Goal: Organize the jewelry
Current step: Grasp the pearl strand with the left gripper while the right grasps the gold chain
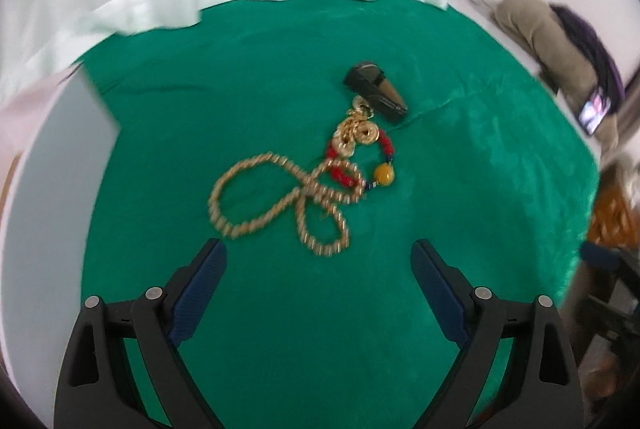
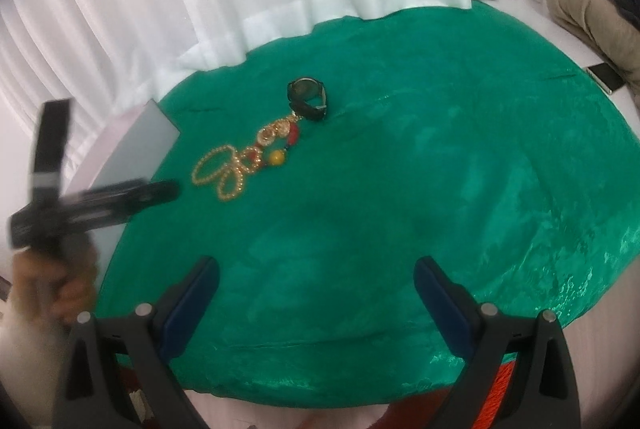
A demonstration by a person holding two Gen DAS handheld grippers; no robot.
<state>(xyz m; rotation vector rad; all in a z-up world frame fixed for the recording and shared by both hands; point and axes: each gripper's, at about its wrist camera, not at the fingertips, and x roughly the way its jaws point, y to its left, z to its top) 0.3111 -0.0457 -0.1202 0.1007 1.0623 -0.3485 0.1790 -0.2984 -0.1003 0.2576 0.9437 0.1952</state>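
1. Left gripper [image 1: 318,257]: jaws spread wide, nothing held; the gold bead chain [image 1: 280,201] lies just ahead of it, loops trailing toward the green cloth's [image 1: 460,189] left edge.
2. Beaded bracelet [image 1: 372,157] and black wristwatch [image 1: 374,87] are strung farther back, the pile's long axis running away toward the cloth's far edge.
3. Right gripper [image 2: 316,277]: spread, empty, well apart from the pile; the left is judged nearer.

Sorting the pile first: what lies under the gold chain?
The gold chain crosses a red beaded bracelet on green cloth. Anything beneath the tangle is hidden.
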